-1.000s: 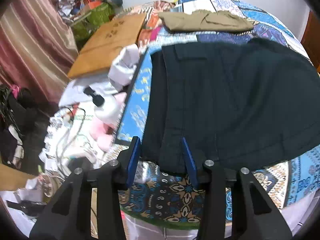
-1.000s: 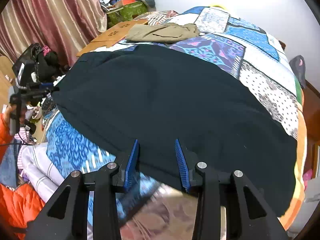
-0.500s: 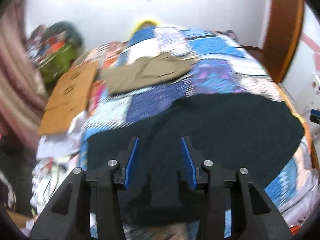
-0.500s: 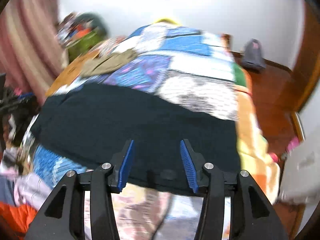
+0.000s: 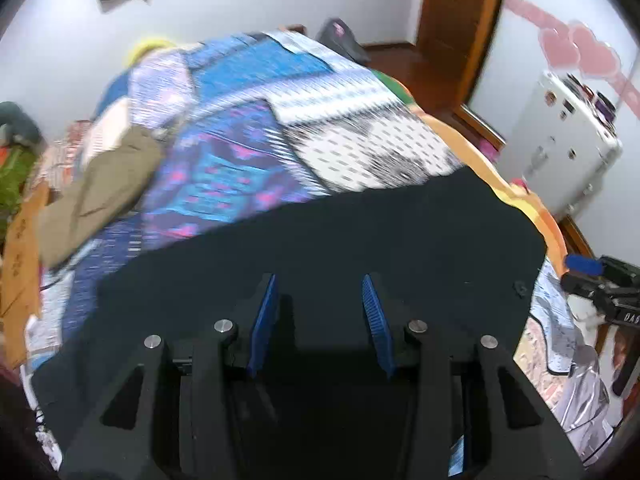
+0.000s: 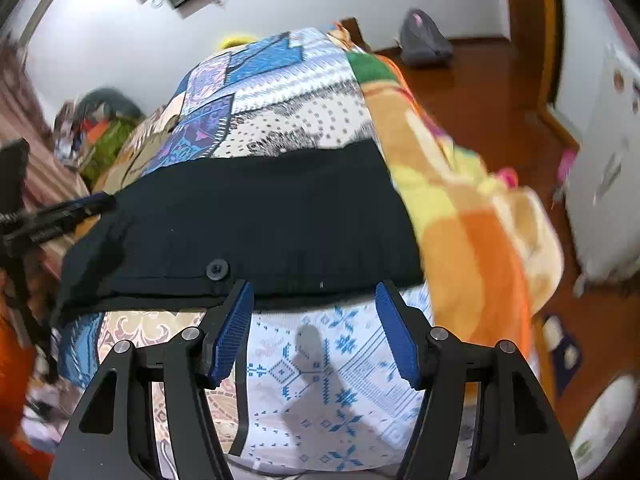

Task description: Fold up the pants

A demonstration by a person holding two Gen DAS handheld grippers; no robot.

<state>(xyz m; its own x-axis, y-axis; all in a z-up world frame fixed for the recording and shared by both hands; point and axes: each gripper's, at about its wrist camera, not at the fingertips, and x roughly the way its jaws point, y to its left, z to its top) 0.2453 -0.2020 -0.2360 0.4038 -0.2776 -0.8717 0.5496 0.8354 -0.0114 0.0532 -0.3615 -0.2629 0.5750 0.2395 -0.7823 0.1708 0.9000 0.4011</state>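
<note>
On the bed (image 6: 472,248), pants (image 6: 256,216) lie flat; right hand-held gripper (image 6: 316,316) opening, empty; left (image 5: 320,312) half-open, empty. Seize waistband squarely.

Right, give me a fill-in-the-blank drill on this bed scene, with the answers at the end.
1. The dark pants lie spread on a patchwork ____.
2. Just beyond the right gripper, the pants show one round dark ____.
3. A second, folded garment farther up the bed is ____ in colour.
4. Between the right gripper's blue pads there is ____ cloth.

Answers: bedspread; button; khaki; no
</note>
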